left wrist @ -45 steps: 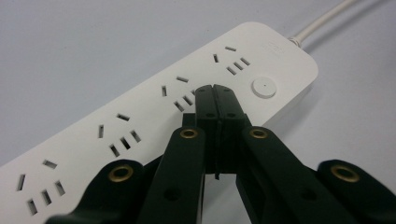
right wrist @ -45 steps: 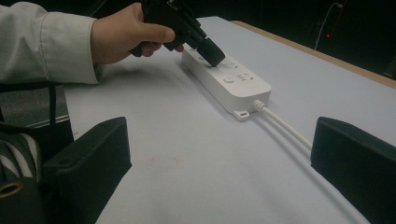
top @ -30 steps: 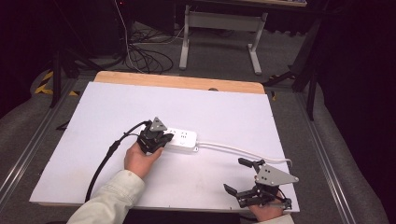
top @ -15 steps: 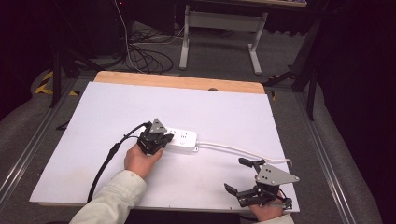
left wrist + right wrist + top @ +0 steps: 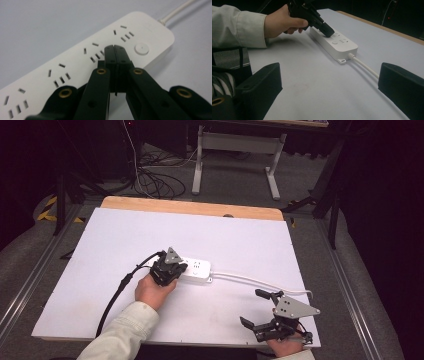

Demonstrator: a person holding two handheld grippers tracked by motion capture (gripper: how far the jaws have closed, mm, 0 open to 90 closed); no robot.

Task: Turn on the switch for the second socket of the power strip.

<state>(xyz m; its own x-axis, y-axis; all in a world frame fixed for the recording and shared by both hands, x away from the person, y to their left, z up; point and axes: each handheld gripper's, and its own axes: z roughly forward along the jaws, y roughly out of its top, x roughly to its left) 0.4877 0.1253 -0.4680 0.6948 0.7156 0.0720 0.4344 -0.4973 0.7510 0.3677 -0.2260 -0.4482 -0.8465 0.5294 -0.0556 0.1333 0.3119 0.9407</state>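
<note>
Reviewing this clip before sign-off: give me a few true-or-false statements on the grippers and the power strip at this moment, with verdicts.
1. The left gripper has its jaws closed together, tips on the white power strip. True.
2. The right gripper is clamped on the strip's white cord. False: its jaws stand wide apart near the table's near edge, holding nothing.
3. A plug sits in one of the strip's sockets. False: every socket that shows in the left gripper view is empty.
4. The strip has a round button at the end where the cord leaves. True.
5. The strip lies on a white tabletop. True.
</note>
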